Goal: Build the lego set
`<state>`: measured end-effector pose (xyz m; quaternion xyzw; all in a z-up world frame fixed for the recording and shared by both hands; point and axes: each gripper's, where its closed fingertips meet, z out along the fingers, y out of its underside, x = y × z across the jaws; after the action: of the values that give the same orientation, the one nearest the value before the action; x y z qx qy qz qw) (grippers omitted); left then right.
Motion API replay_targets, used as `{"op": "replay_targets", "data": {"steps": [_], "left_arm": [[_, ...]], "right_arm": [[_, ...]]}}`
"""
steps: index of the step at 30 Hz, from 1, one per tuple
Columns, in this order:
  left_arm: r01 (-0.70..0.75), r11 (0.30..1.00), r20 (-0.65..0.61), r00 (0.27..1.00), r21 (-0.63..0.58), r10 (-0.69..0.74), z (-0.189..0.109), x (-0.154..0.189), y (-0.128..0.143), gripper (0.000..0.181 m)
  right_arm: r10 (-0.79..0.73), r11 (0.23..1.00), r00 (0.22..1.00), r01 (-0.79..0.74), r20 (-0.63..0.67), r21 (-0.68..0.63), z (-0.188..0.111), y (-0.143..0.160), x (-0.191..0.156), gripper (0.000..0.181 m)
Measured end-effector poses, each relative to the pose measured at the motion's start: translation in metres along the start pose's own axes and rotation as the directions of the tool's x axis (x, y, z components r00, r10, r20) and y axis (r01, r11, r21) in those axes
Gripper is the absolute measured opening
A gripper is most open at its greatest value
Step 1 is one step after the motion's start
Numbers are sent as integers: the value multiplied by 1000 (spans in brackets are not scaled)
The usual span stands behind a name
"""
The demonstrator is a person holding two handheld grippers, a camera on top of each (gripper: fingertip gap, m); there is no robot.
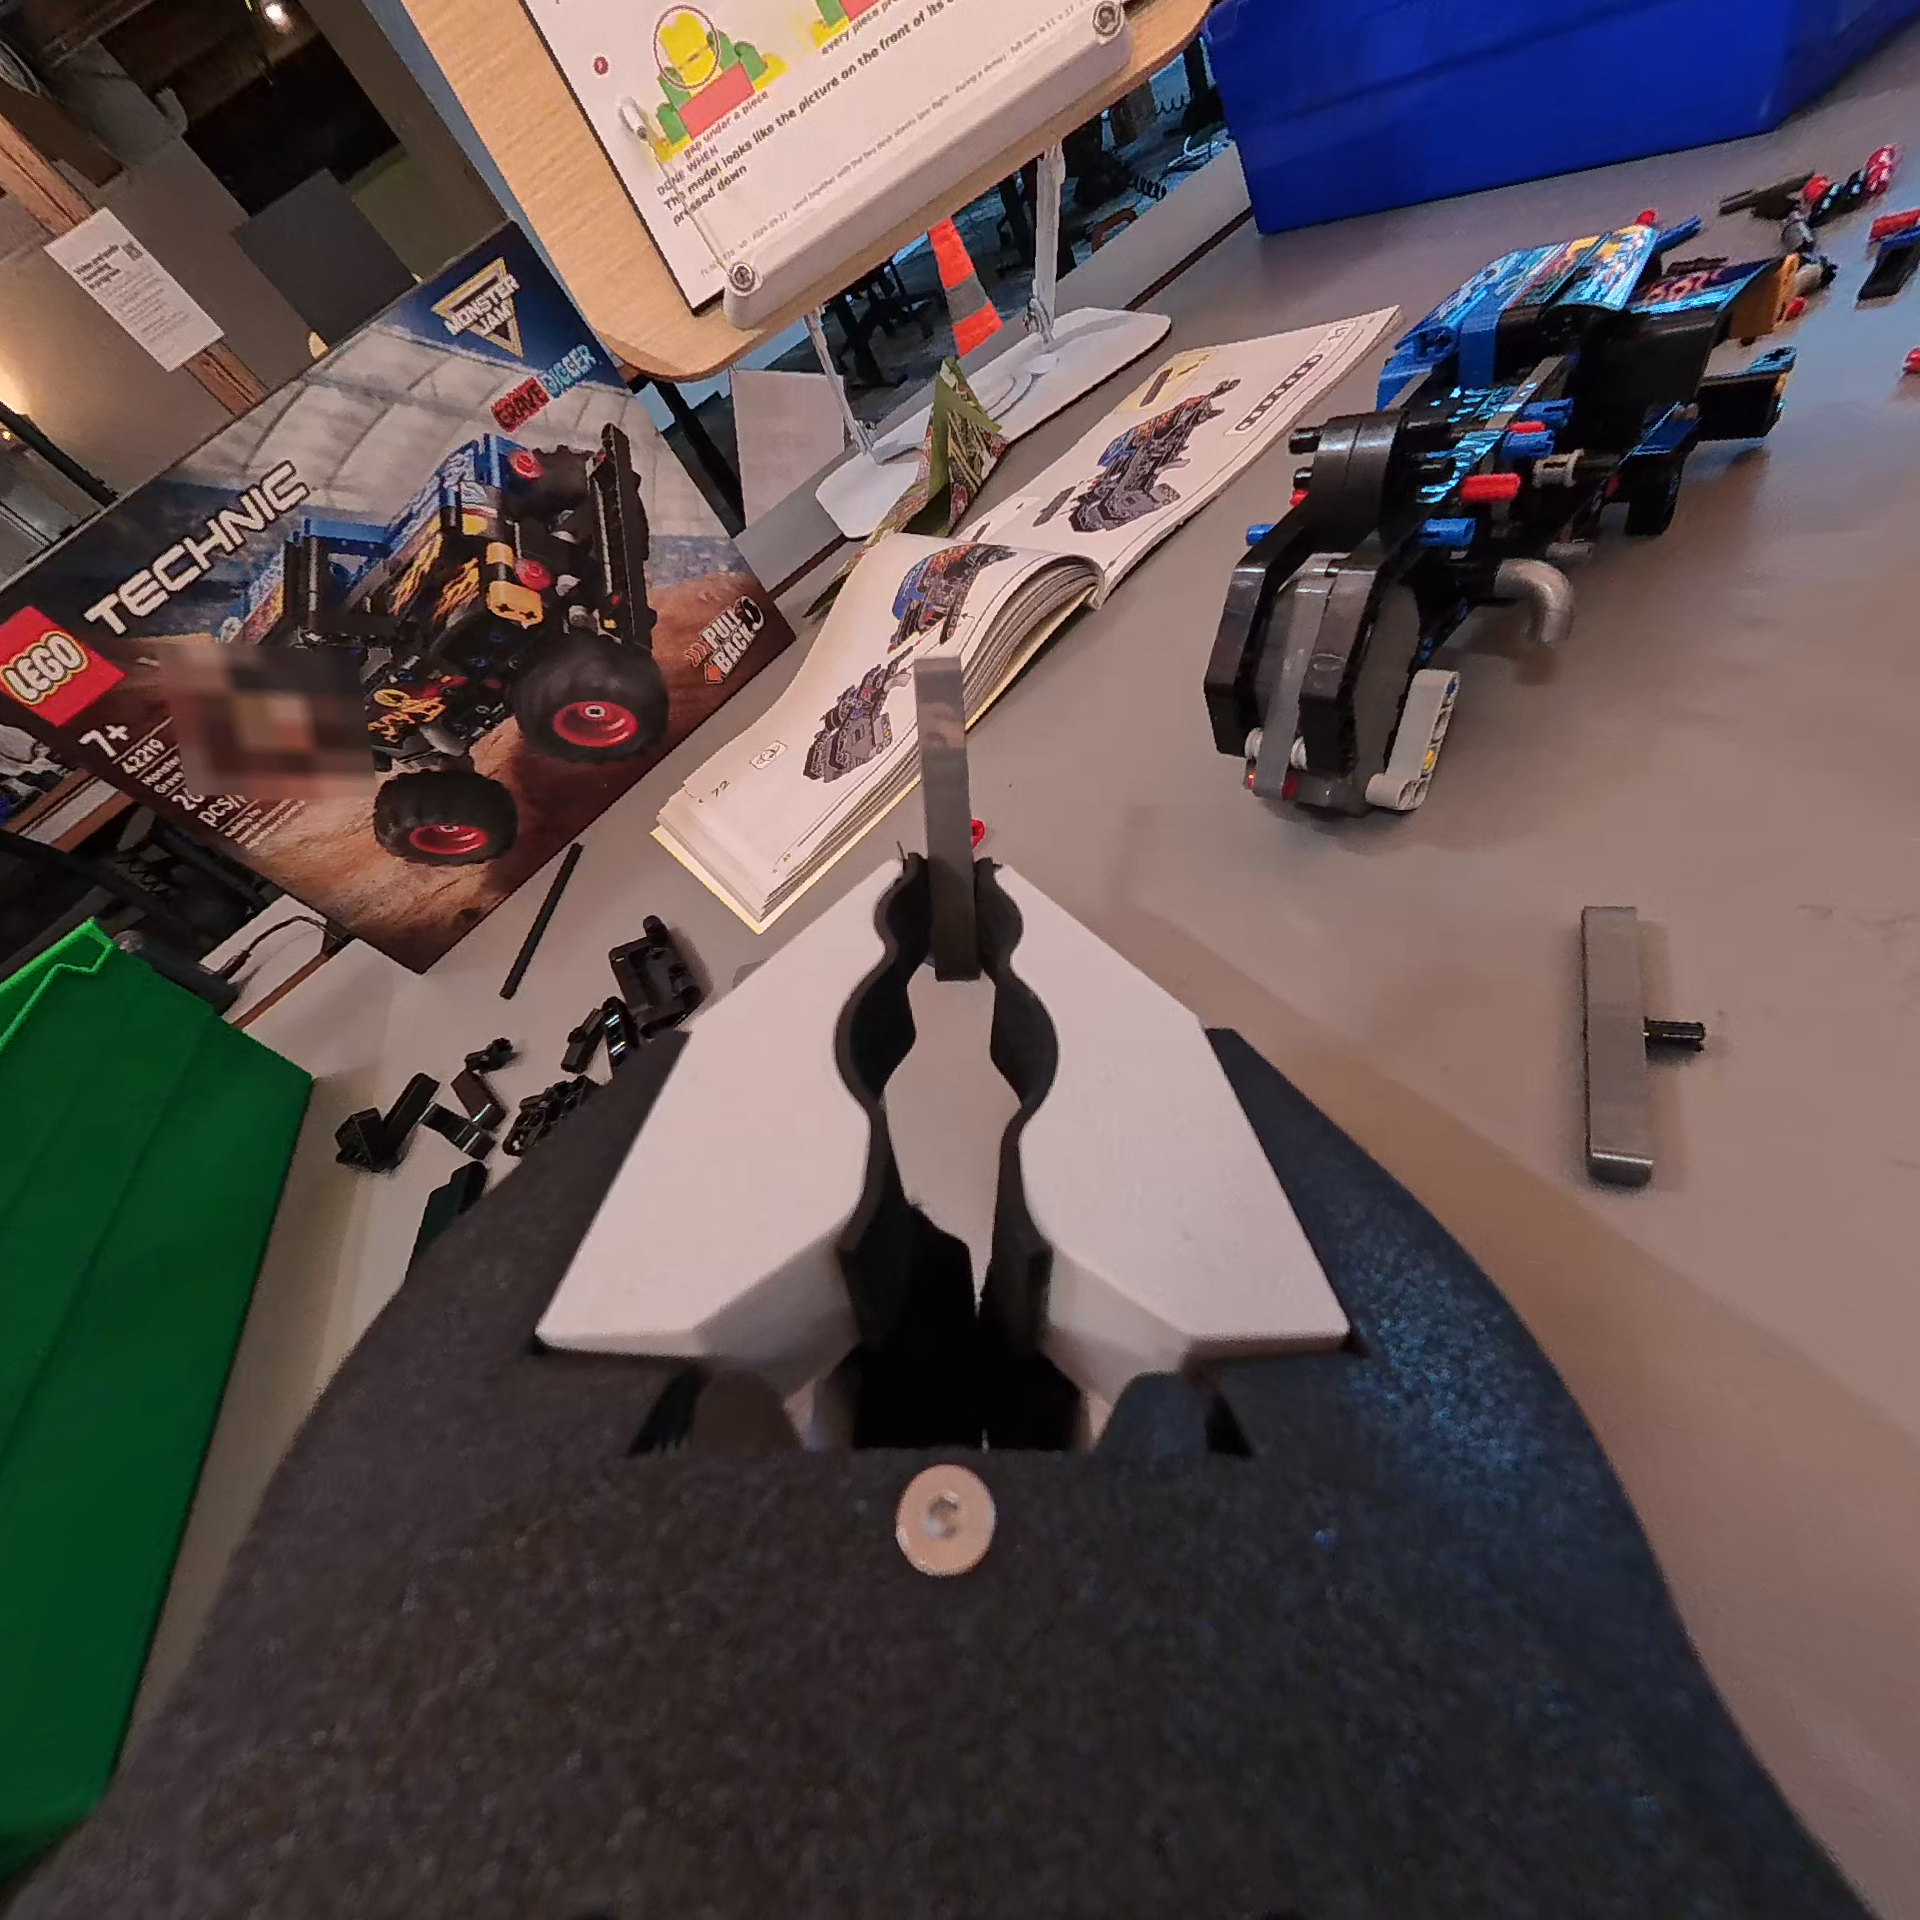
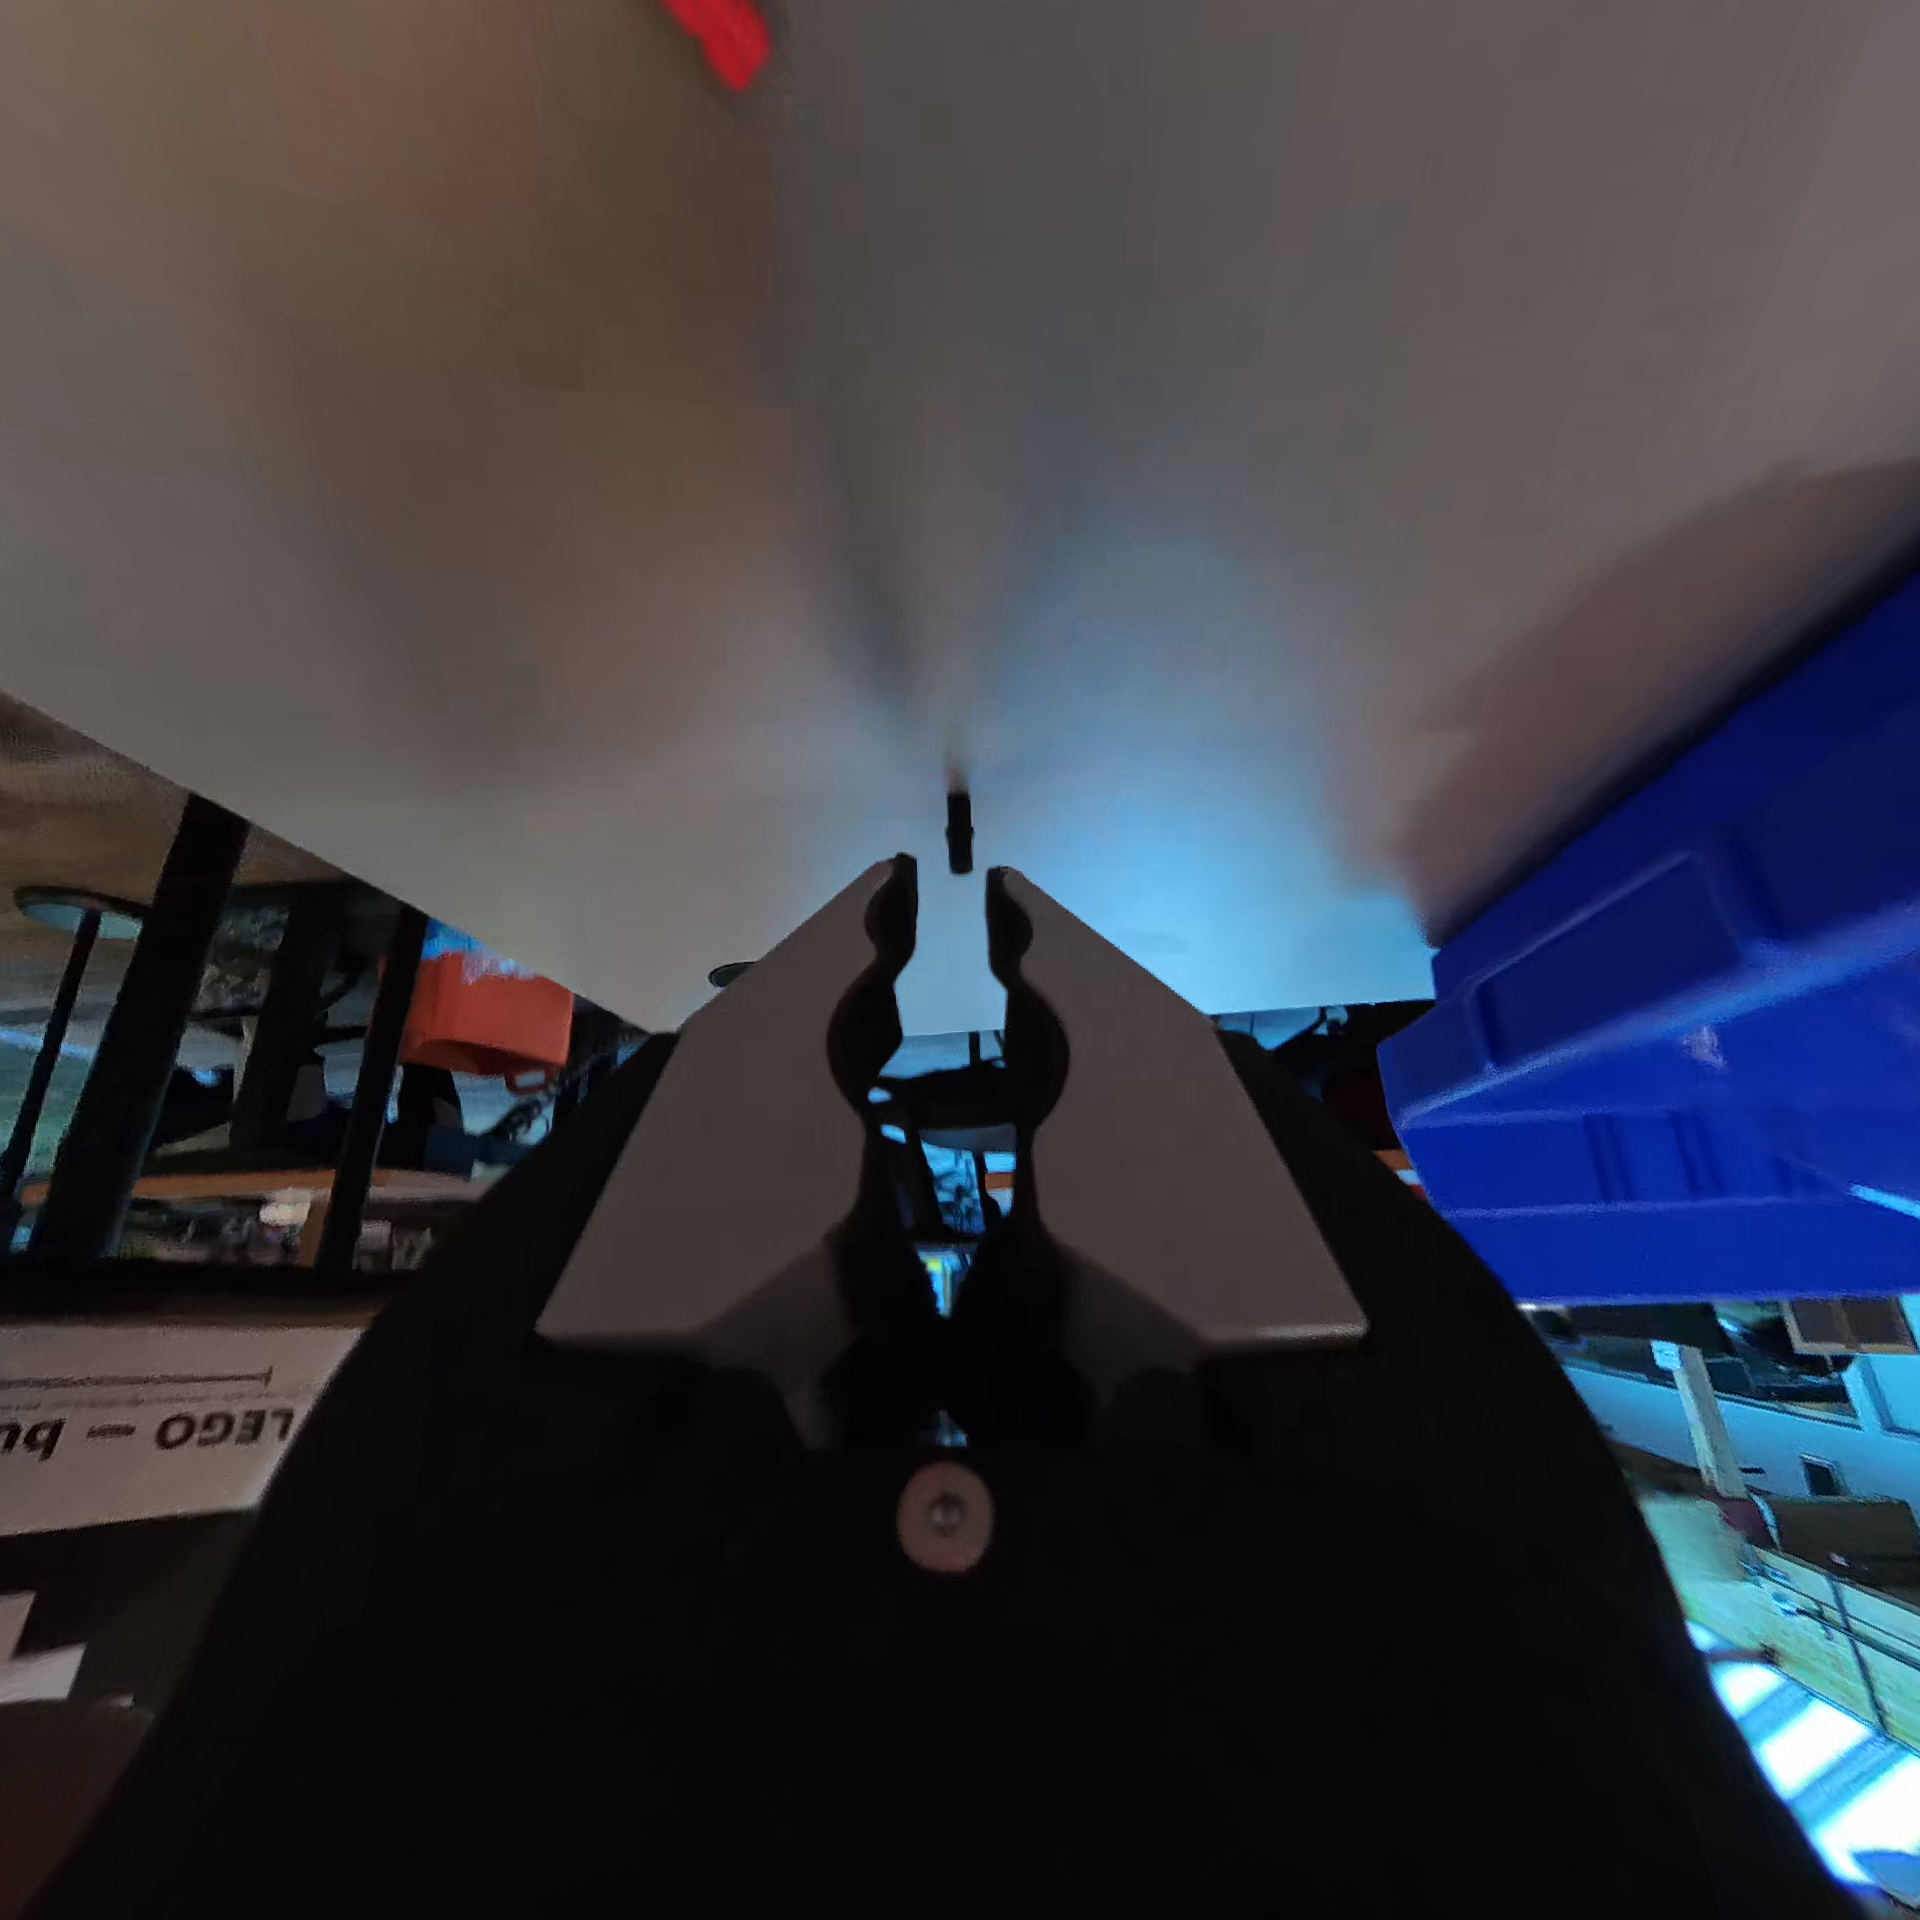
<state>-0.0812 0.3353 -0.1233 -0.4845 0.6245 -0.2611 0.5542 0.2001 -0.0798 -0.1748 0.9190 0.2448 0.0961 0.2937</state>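
In the left wrist view my left gripper (image 1: 951, 883) is shut on a grey Technic beam (image 1: 943, 769) that stands upright above the grey table (image 1: 1247, 1039). A second grey beam (image 1: 1616, 1044) with a black pin (image 1: 1675, 1033) in its side lies on the table to the right. The half-built blue and black truck (image 1: 1475, 520) lies at the back right. In the right wrist view my right gripper (image 2: 953, 878) is slightly open, its tips on either side of a small black pin (image 2: 958, 831) lying just ahead on the table.
The open instruction booklet (image 1: 935, 665) and the set's box (image 1: 343, 644) lie at the back left. Several loose black parts (image 1: 540, 1081) sit beside a green bin (image 1: 114, 1247). A blue bin (image 2: 1704, 1039) stands on the right. Small red parts (image 1: 1881, 166) lie far right. Spacing between my two grippers at the tips: around 50 cm.
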Motion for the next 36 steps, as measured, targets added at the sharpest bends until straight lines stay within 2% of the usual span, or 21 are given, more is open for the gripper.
{"op": "replay_targets", "data": {"steps": [1, 4, 8, 12, 14, 20, 24, 36], "left_arm": [[2, 1000, 1, 1000, 2, -2, 0, 0, 0, 6], [9, 1000, 0, 1000, 8, -9, -1, -1, -1, 6], [5, 1000, -12, 1000, 10, -5, 0, 1, -1, 6], [12, 1000, -25, 1000, 23, -11, -1, 4, -4, 6], [13, 1000, -24, 1000, 25, -13, -1, 3, -4, 6], [17, 1000, -23, 1000, 26, -16, -2, 3, -5, 6], [12, 1000, -27, 1000, 23, -11, -1, 4, -4, 6], [3, 1000, -25, 1000, 21, -3, -1, 4, -4, 6]], "right_arm": [[26, 999, 1000, -25, -12, 46, -4, 2, 2, 14], [128, 952, 992, -121, -7, 281, -16, 4, 6, 19], [155, 762, 986, -158, 60, 628, -17, 0, 0, 20], [201, 624, 974, -208, 103, 753, -11, 3, 2, 22], [203, 603, 973, -212, 109, 769, -10, 1, 4, 21], [158, 610, 983, -173, 95, 774, -6, -10, 2, 16], [158, 636, 985, -153, 67, 756, 1, -9, 1, 15], [170, 619, 981, -178, 91, 765, 7, -7, 4, 10]]}}
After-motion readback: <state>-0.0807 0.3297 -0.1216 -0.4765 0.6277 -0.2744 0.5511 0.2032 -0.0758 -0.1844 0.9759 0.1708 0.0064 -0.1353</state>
